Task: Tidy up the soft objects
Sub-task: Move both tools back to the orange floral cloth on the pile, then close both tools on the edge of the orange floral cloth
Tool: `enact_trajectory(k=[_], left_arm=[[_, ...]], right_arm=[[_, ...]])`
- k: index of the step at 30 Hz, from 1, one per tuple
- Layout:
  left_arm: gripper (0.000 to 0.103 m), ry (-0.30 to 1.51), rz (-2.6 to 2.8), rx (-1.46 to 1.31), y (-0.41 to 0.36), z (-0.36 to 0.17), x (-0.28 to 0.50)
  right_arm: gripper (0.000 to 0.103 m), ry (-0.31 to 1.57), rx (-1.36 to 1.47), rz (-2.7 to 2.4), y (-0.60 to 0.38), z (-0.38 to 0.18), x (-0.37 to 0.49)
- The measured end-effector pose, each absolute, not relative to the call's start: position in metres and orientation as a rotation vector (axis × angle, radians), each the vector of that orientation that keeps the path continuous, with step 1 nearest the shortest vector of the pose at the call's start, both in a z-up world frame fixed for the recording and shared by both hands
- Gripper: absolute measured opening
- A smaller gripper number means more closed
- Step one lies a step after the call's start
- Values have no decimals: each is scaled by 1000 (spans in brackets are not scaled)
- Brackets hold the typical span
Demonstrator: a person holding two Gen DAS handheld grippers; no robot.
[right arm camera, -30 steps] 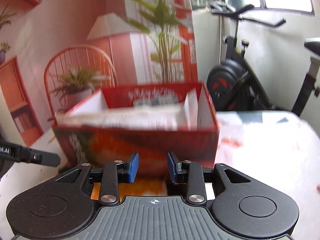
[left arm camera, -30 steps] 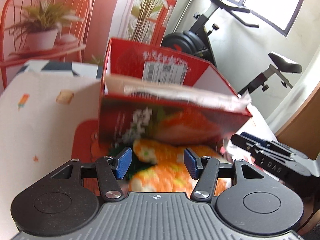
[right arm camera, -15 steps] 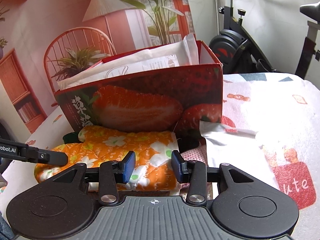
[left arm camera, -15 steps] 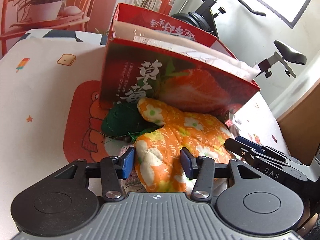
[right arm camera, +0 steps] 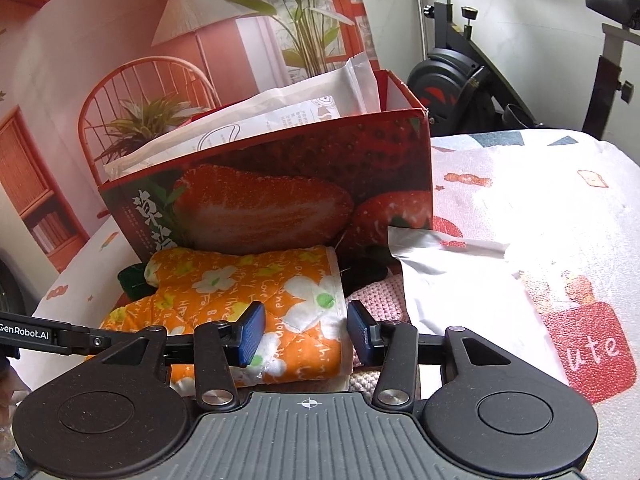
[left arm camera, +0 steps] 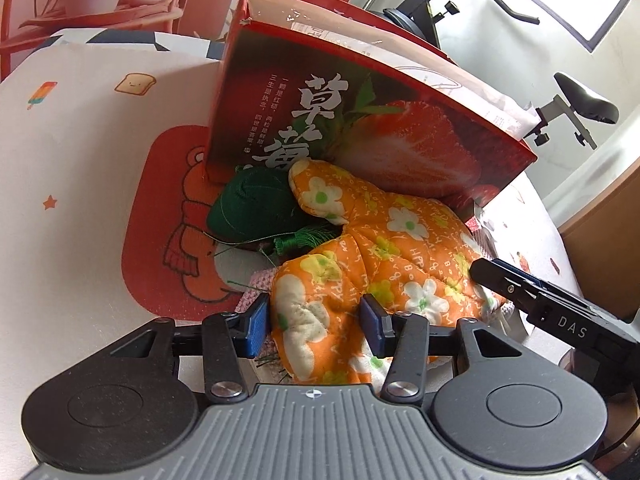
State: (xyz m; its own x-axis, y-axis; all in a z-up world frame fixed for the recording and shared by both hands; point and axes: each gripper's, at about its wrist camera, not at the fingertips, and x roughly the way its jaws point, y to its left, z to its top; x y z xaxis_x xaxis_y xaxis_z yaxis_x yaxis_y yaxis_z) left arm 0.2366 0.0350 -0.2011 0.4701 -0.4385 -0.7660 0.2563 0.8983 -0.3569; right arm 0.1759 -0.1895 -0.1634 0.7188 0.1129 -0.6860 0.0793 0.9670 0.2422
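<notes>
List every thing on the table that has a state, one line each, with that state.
Strawberry box: upright, top open, white packets sticking out.
Orange floral oven mitt: lying flat against the box front, atop other soft items.
Green knitted piece: partly tucked under the mitt.
Pink knitted piece: mostly covered.
Silver pouch: lying flat.
Left tool: open, straddling the mitt's fingertip end.
Right tool: open, jaws just widened, straddling the mitt's cuff.

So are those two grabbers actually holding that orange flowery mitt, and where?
Neither visibly clamps the oven mitt. The left hand-held gripper straddles its fingertip end, the right hand-held gripper its cuff.
</notes>
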Motion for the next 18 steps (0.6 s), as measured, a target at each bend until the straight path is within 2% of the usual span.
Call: enact_trajectory(k=[12,18], left_arm=[[52,992,-428,-213,36,-202,234],[46,971,-432,-186,34,-196,231]], right_arm=[[44,778,276,21,-190,-167,175],[46,786,285,32,-190,-167,174]])
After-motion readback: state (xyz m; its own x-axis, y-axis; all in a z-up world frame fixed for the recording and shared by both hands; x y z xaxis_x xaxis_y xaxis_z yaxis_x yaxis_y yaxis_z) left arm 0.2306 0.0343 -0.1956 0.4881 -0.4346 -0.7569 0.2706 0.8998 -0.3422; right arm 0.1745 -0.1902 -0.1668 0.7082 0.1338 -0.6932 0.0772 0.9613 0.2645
